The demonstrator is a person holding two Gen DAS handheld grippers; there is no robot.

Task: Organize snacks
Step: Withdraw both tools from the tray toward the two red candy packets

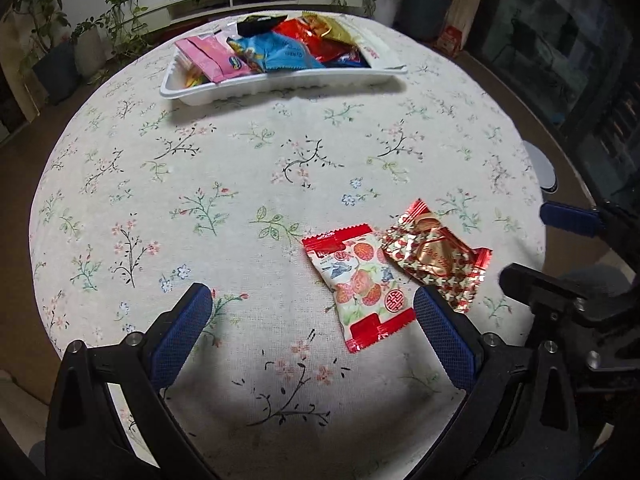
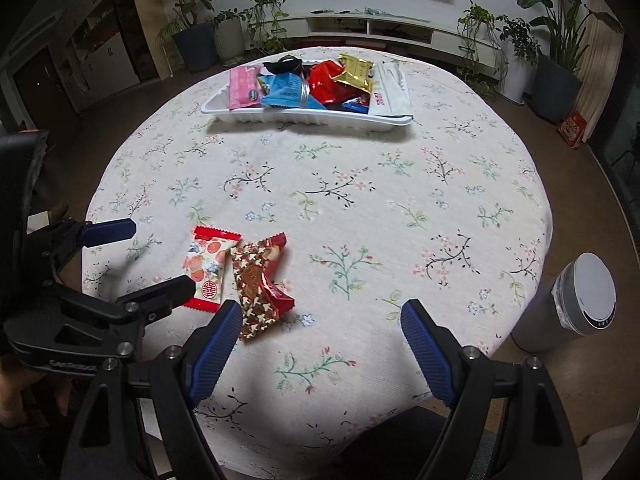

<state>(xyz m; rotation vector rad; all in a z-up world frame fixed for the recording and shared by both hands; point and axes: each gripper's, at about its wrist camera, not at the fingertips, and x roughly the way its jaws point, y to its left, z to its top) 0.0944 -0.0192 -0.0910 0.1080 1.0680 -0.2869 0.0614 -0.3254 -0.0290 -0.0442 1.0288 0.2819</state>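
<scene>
A white packet with red ends and a fruit print (image 1: pixel 360 280) (image 2: pixel 208 268) lies on the flowered tablecloth. A red and gold foil packet (image 1: pixel 436 260) (image 2: pixel 260 284) touches its side. My left gripper (image 1: pixel 312 294) (image 2: pixel 162 254) hangs open above the cloth. The white packet lies just inside its right finger, with no pad pressing on it. My right gripper (image 2: pixel 322 307) (image 1: pixel 523 244) is also open and empty, and the foil packet lies by the tip of its left finger. A white tray (image 1: pixel 280 86) (image 2: pixel 304 118) at the far side holds several snack packets.
The round table (image 2: pixel 400 200) has bare cloth between the tray and the two loose packets. A white cylindrical bin (image 2: pixel 576 304) stands on the floor by the table's right edge. Potted plants (image 2: pixel 192 32) and a low white cabinet (image 2: pixel 380 26) line the far wall.
</scene>
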